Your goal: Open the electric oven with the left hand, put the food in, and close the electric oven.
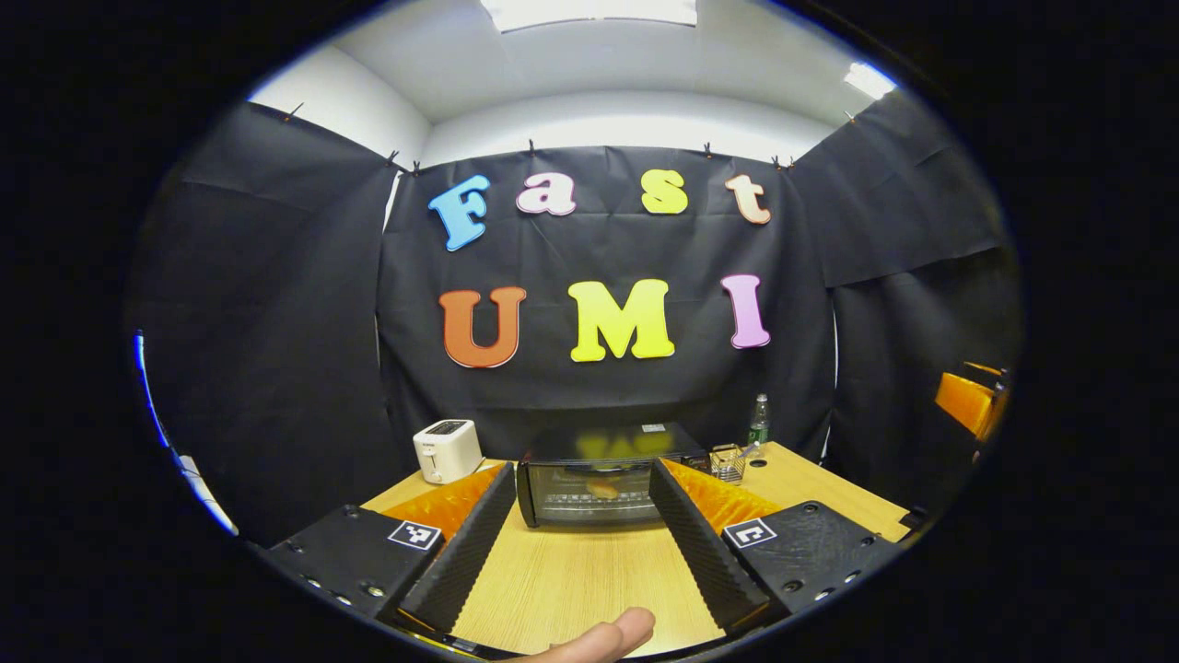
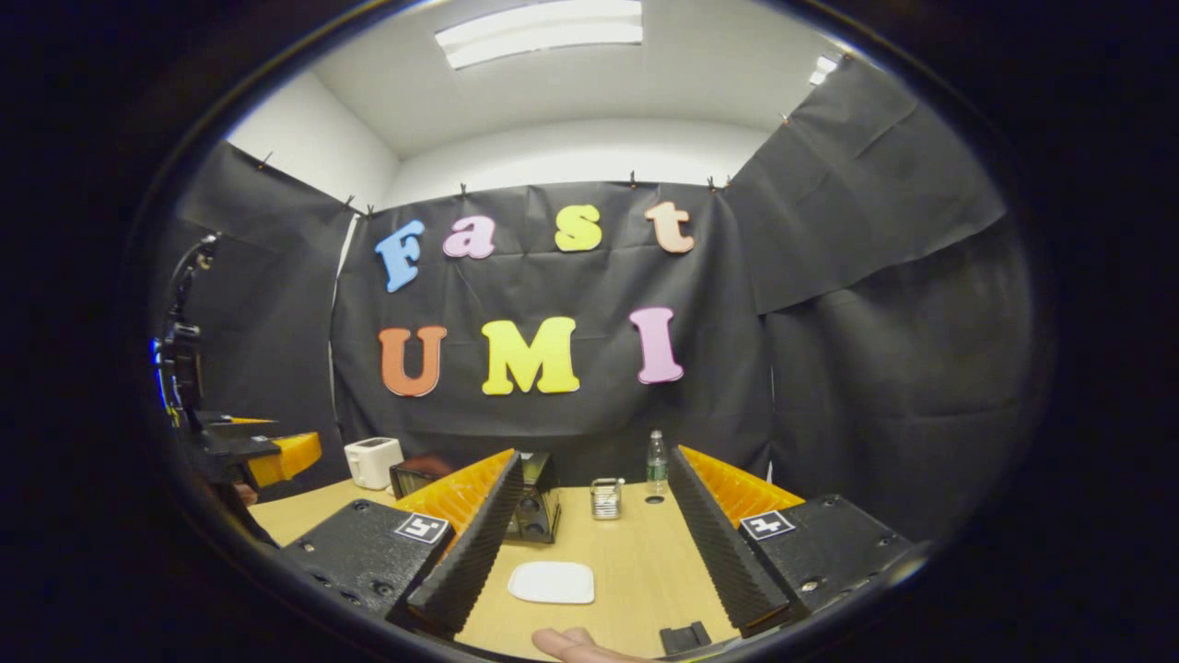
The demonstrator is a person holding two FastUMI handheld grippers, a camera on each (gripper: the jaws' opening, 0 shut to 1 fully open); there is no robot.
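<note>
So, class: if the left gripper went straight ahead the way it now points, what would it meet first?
Probably the electric oven. It sits on the table dead ahead between the open left gripper fingers, with bare tabletop before it. Its door looks closed; depth is hard to judge.

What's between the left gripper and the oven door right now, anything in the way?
Nothing visible. In the left gripper view, bare table runs from the open left gripper straight to the oven, whose door looks closed. The toaster stands off to one side.
</note>
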